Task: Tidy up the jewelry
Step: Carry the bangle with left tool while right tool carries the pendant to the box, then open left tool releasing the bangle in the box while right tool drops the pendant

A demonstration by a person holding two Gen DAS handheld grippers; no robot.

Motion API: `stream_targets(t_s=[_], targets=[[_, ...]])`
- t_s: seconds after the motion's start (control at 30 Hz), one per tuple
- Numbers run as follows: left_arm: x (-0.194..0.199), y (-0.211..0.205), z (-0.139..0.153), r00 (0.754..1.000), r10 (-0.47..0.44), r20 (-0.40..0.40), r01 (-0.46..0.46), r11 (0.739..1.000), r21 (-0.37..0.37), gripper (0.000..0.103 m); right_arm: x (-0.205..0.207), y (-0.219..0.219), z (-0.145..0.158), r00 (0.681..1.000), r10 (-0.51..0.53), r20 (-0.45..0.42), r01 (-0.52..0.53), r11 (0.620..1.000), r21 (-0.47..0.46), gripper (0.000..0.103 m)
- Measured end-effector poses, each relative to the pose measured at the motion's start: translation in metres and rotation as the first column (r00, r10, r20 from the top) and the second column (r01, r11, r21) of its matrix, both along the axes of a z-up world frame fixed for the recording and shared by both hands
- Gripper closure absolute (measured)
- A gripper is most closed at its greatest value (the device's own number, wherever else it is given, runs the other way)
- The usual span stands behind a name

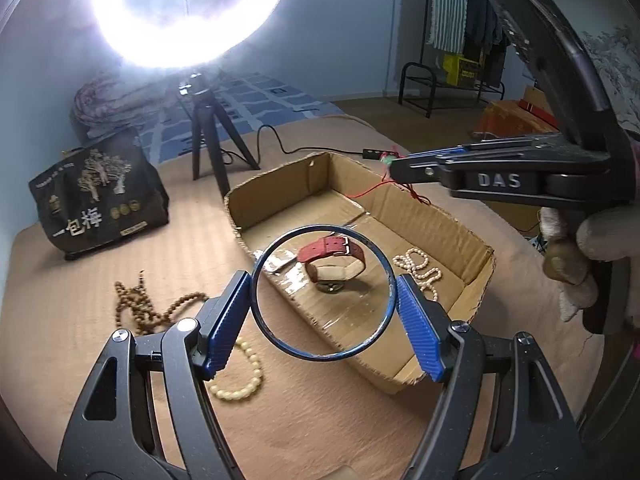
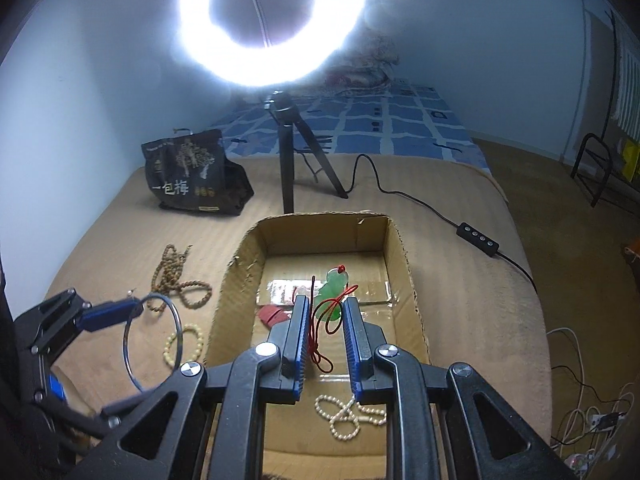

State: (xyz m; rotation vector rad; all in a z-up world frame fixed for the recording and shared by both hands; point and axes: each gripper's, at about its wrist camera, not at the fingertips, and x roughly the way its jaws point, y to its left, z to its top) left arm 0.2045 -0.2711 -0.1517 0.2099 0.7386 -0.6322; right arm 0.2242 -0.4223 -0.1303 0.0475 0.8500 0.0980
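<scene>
Over the open cardboard box [image 2: 404, 264] hang both grippers, each with a piece of jewelry. The right gripper [image 2: 326, 320] has its blue pads squeezed close on a red cord [image 2: 320, 340], and a green pendant [image 2: 331, 292] sticks out past the tips. Straight below it is the box floor, so this hand looks closest to a drop. It points down and forward, along the long way of the box.

The left gripper [image 1: 322, 304] holds a thin blue bangle [image 1: 320, 292] with its pads wide apart, one pressed on each side of the ring. The bangle stands up like a window. Through it you can see the red watch [image 1: 336, 256] lying in the box. In the right wrist view this gripper [image 2: 136, 308] is off to the left, over the brown blanket [image 2: 480, 320], near the box's left wall. I think it must go a little right before it lets go.

A pearl string [image 2: 348, 416] already lies in the box. Brown beads [image 2: 176, 276] and a pale bead bracelet [image 2: 184, 344] lie outside on the blanket.
</scene>
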Motion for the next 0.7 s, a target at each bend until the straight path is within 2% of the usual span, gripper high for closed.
stream_targets(t_s=[0.4,0.43,0.47,0.5,0.57,0.63,0.7], targets=[[0.006,-0.018,-0.009,0.999,-0.030,-0.035,0.029,0.999,-0.016,0.028,0.016,-0.011,-0.019,1.000,-0.011,-0.029,0.012,1.000,0.022,0.087],[0.006,-0.019,-0.009,0.999,-0.030,-0.041,0.030,0.999,-0.014,0.028,0.017,-0.011,-0.020,0.999,-0.011,-0.030,0.011,1.000,0.022,0.083],[0.007,-0.020,-0.010,0.998,-0.031,-0.050,0.030,0.999,-0.013,0.027,0.017,-0.011,-0.021,0.999,-0.014,-0.032,0.014,1.000,0.018,0.072],[0.007,-0.020,-0.010,0.998,-0.030,-0.055,0.029,0.999,-0.013,0.023,0.016,-0.011,-0.021,0.999,-0.020,-0.030,0.020,1.000,0.011,0.066],[0.007,-0.020,-0.011,0.998,-0.023,-0.055,0.023,1.000,-0.012,0.019,0.016,-0.011,-0.020,0.999,-0.040,-0.023,0.039,0.999,-0.007,0.033],[0.007,-0.019,-0.011,0.998,-0.020,-0.052,0.020,1.000,-0.004,0.018,0.013,-0.014,-0.019,0.998,-0.067,-0.007,0.067,0.998,-0.017,0.018],[0.007,-0.019,-0.011,0.998,-0.019,-0.056,0.019,1.000,0.003,0.018,0.012,-0.016,-0.017,0.997,-0.083,0.004,0.083,0.997,-0.009,0.014]])
